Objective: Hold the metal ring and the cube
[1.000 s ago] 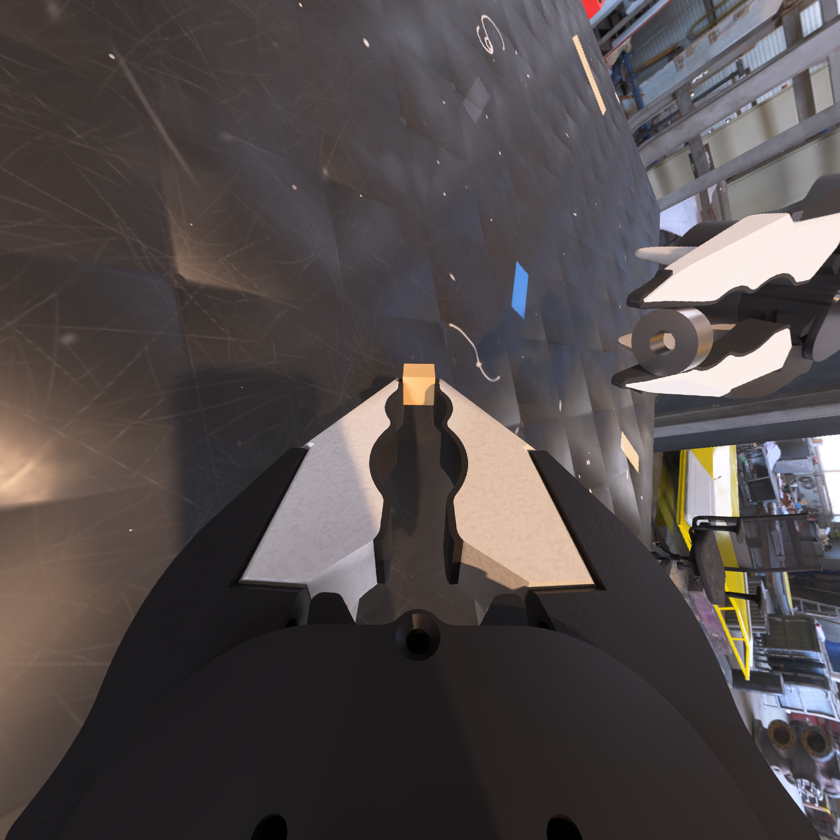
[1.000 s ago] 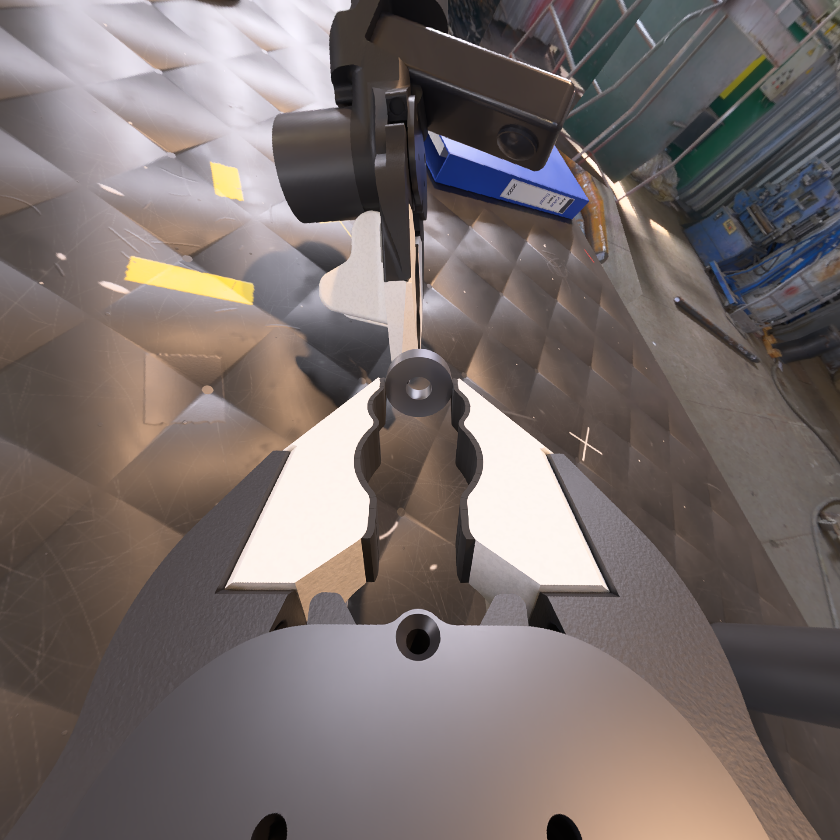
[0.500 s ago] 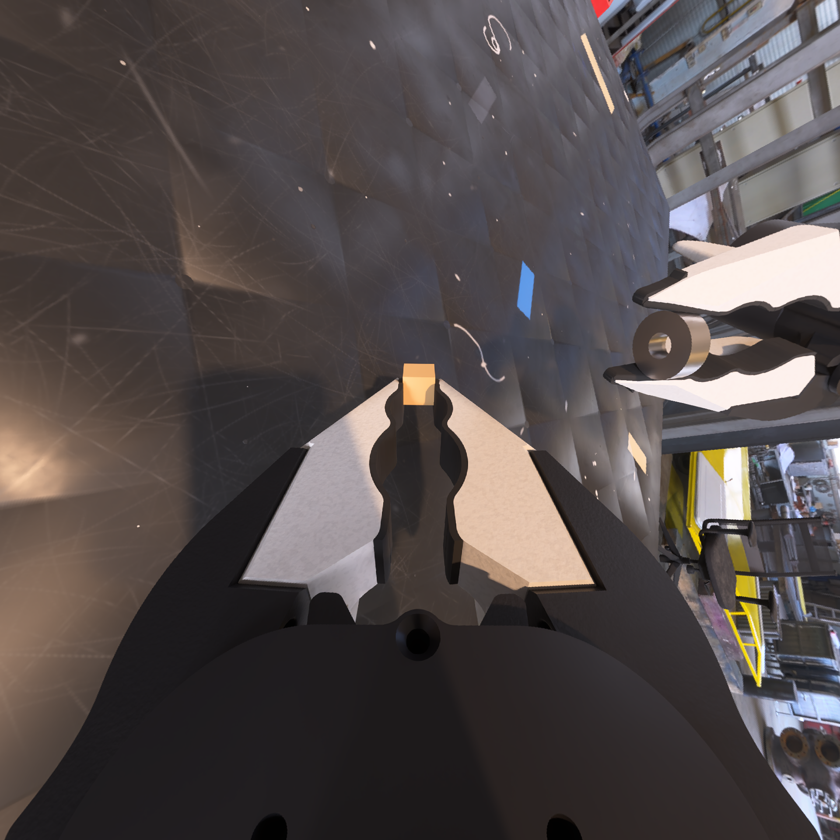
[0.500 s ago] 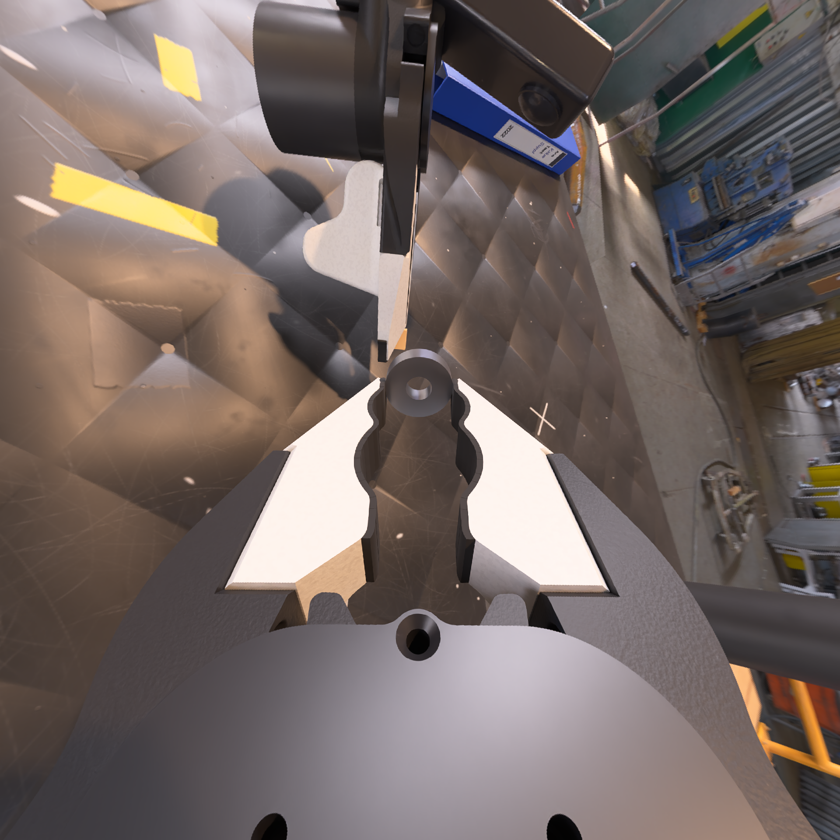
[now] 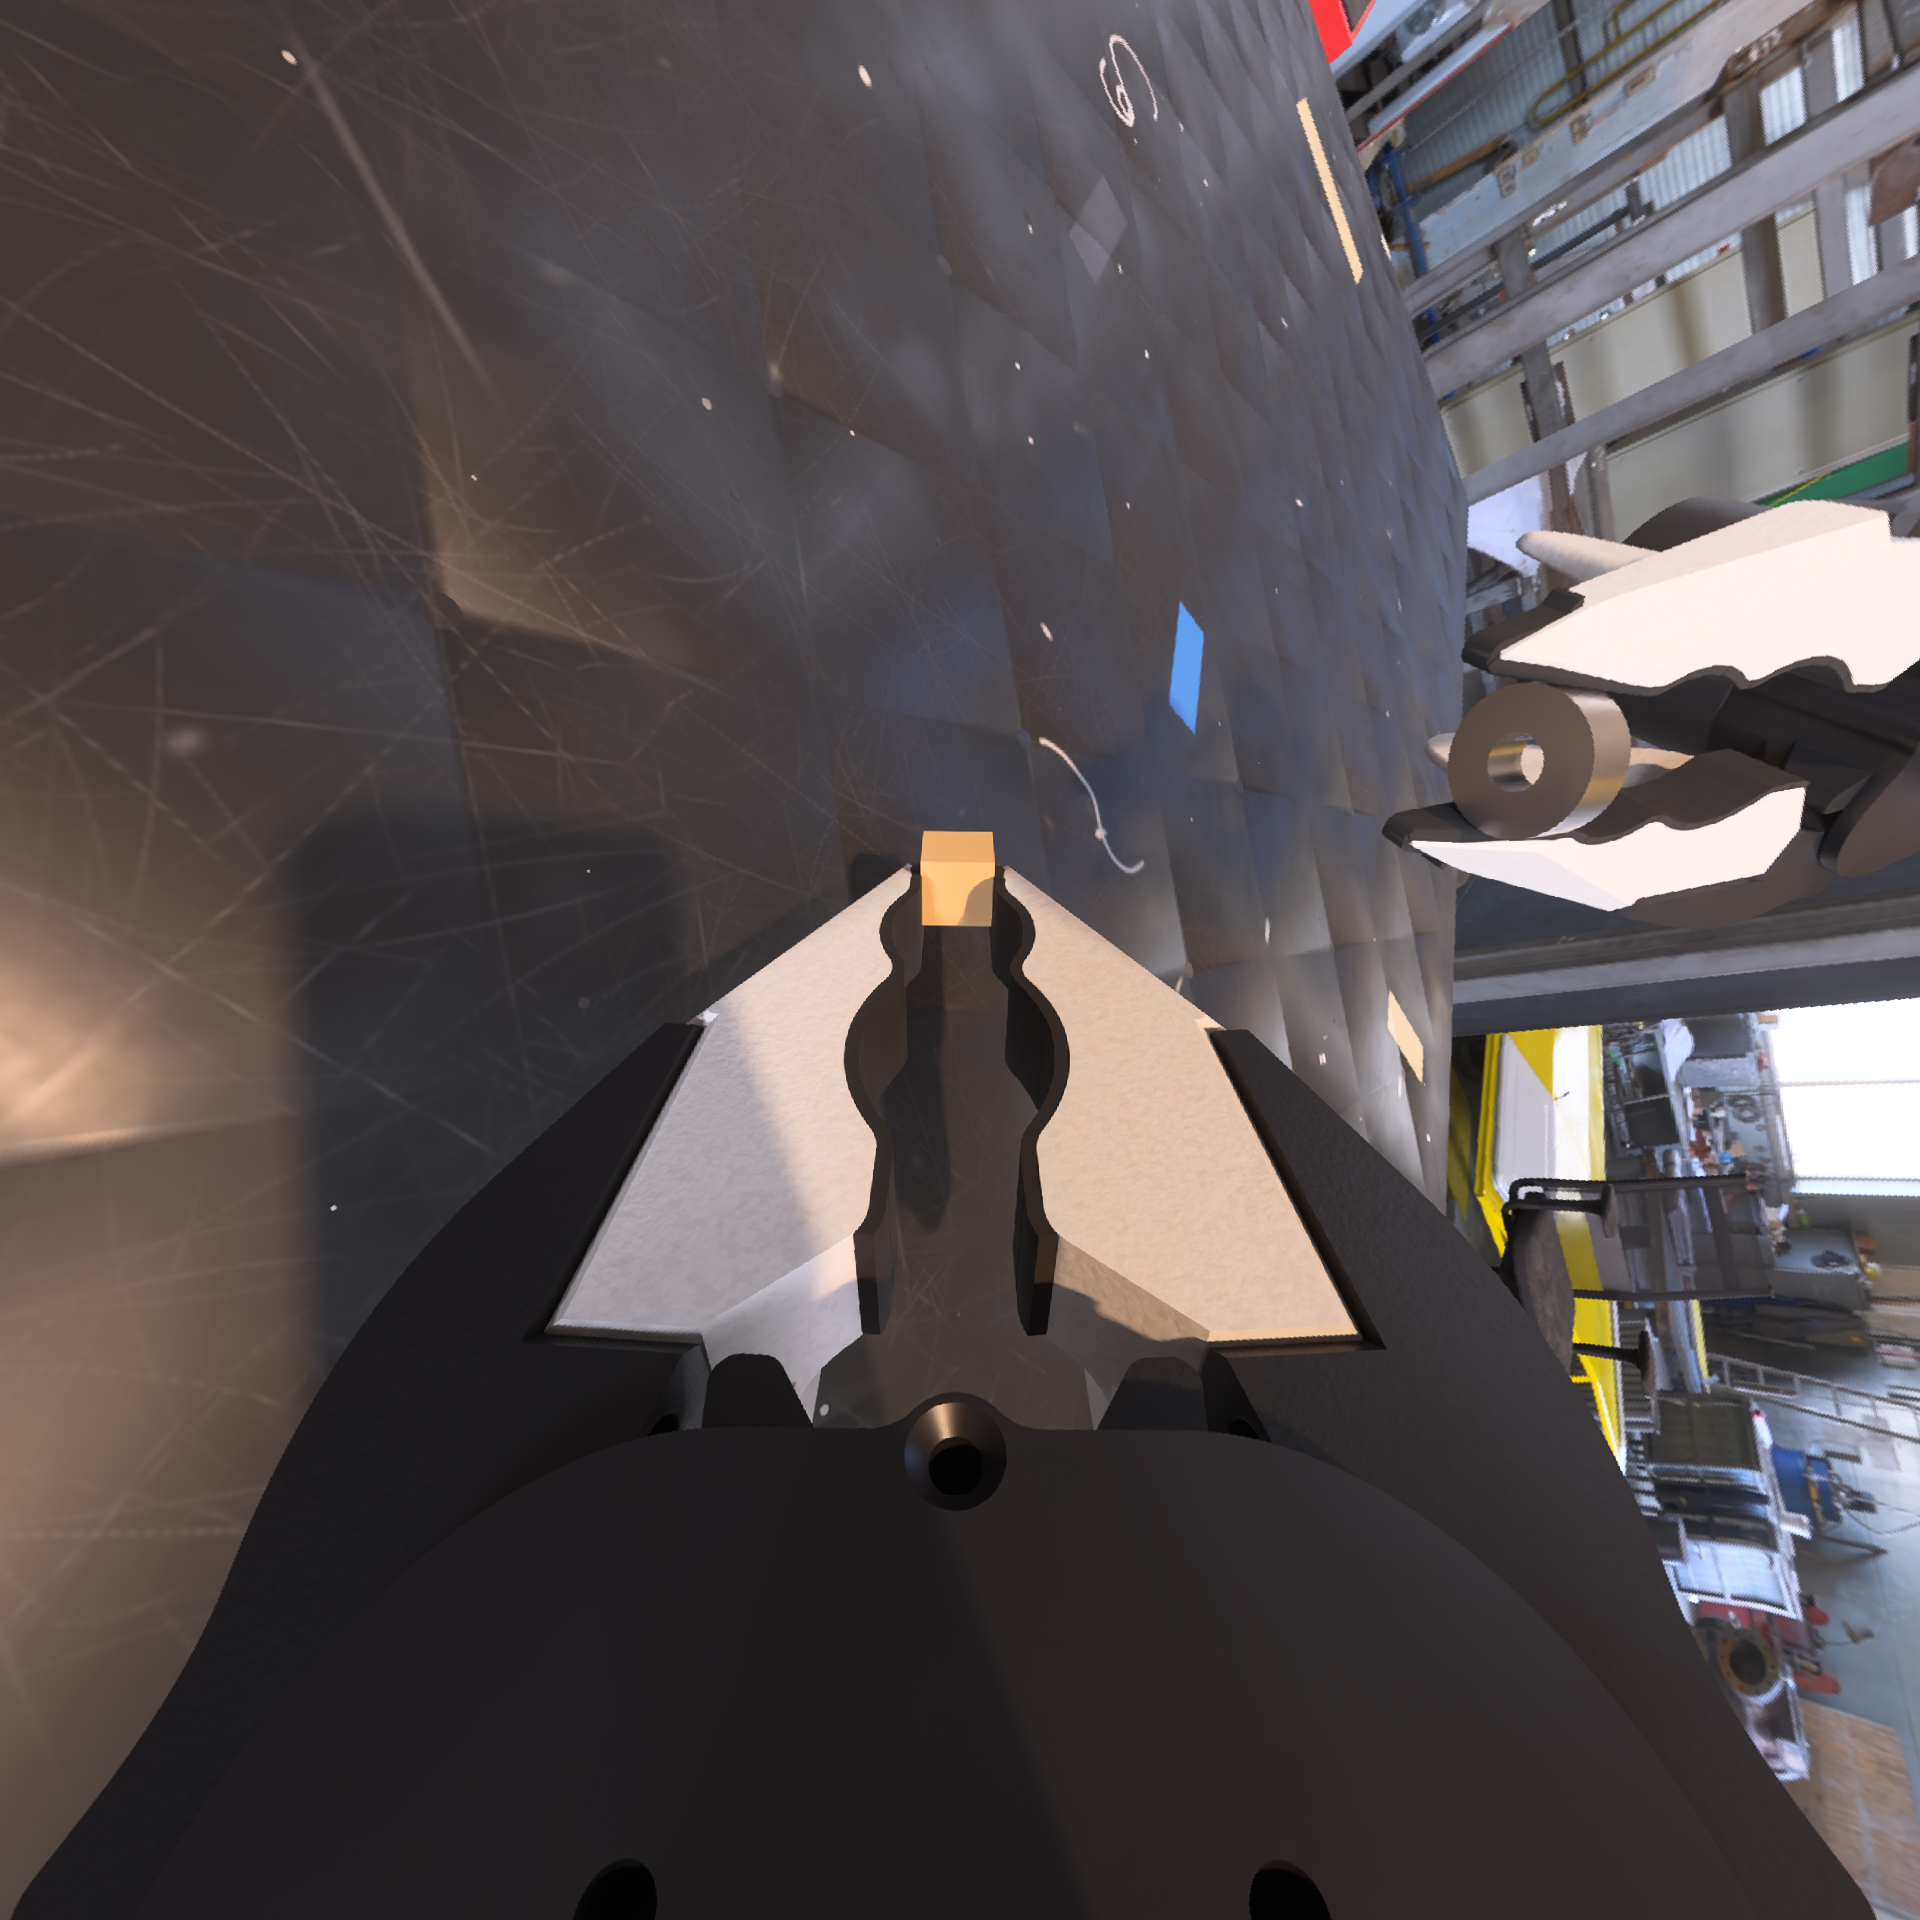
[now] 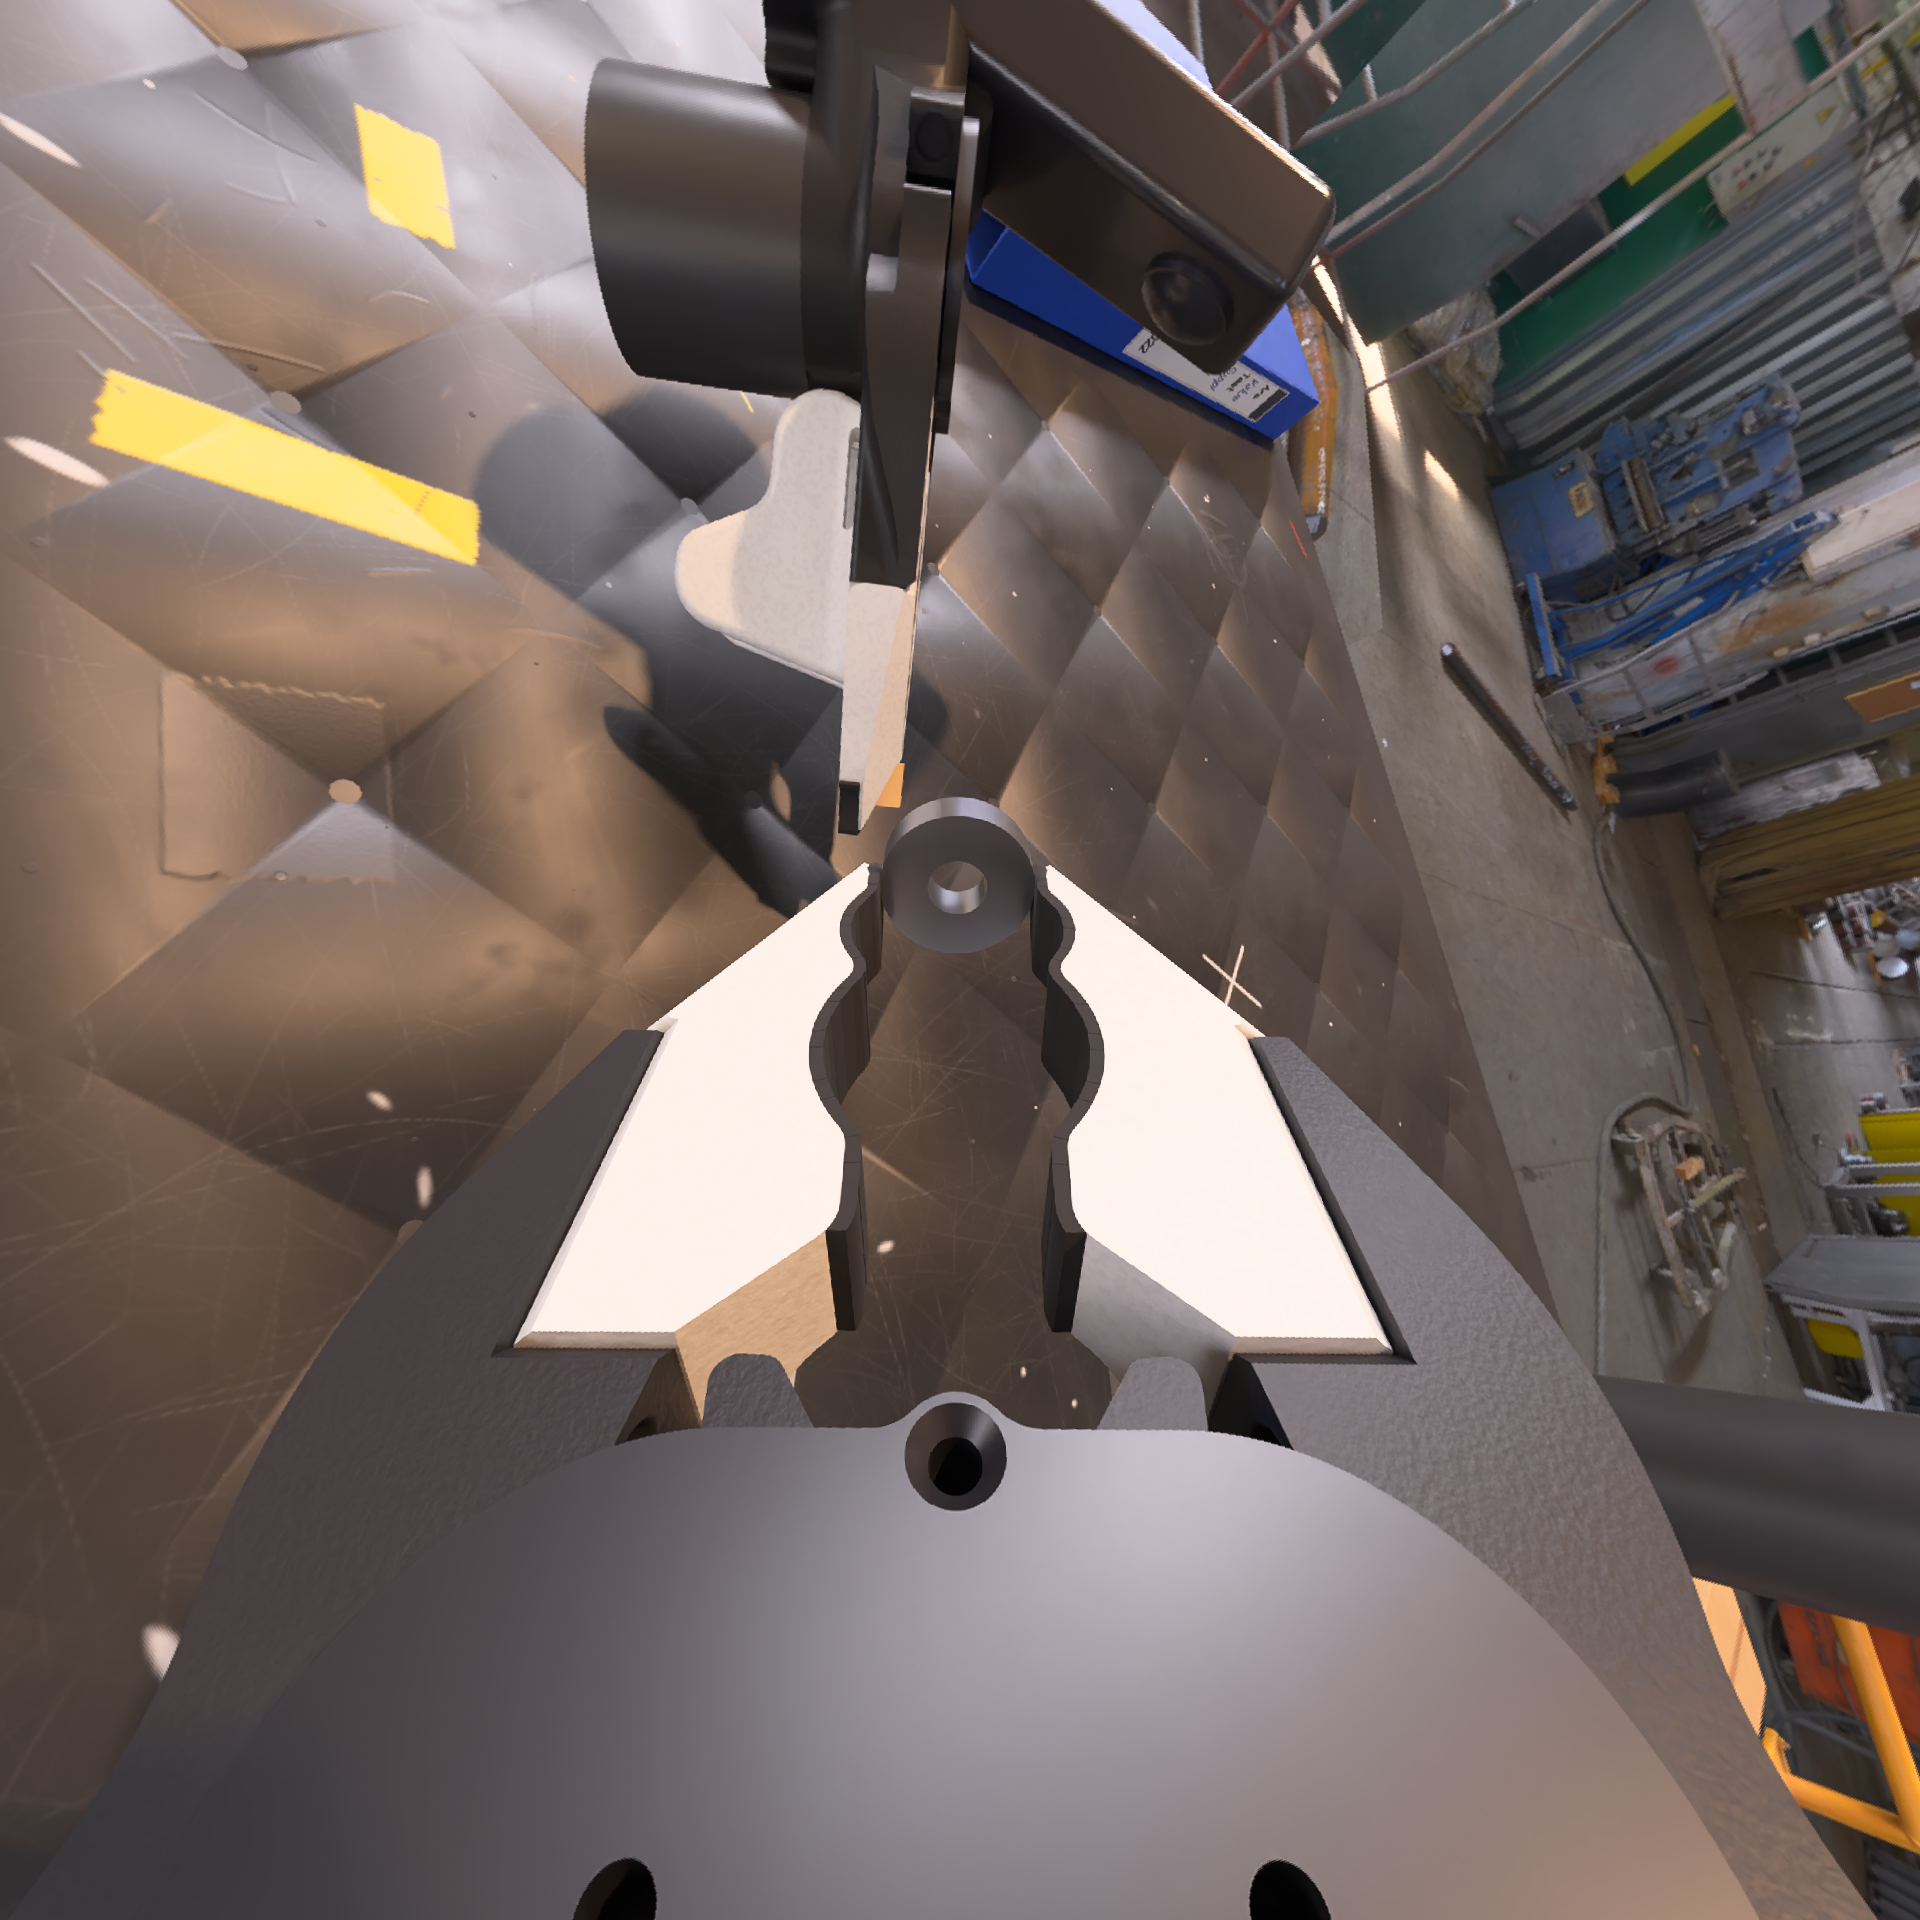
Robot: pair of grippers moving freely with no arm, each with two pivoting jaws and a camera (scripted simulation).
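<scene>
1. In my judgement the step in hand is the holding itself: both pieces are already gripped and clear of the tabletop (image 5: pixel 623 520), so the task looks close to done.
2. The left gripper (image 5: pixel 957 883) has its jaws clamped on the cube (image 5: pixel 956 878), which sits right at the jaw tips, between them.
3. The right gripper (image 6: pixel 956 883) has its jaws clamped on the metal ring (image 6: pixel 956 875), also at the very tips, its bore facing back along the jaws.
4. The next move likely calls for a steady squeeze and no sudden tilt; both grips are shallow, so either piece could slip out forward.
5. The cube is small, pale orange and sharp-edged. The ring is thick, grey and dull-shiny, with a narrow centre hole.
6. In the right wrist view the left gripper's jaw tips hang just beyond the ring, apart from it.
</scene>
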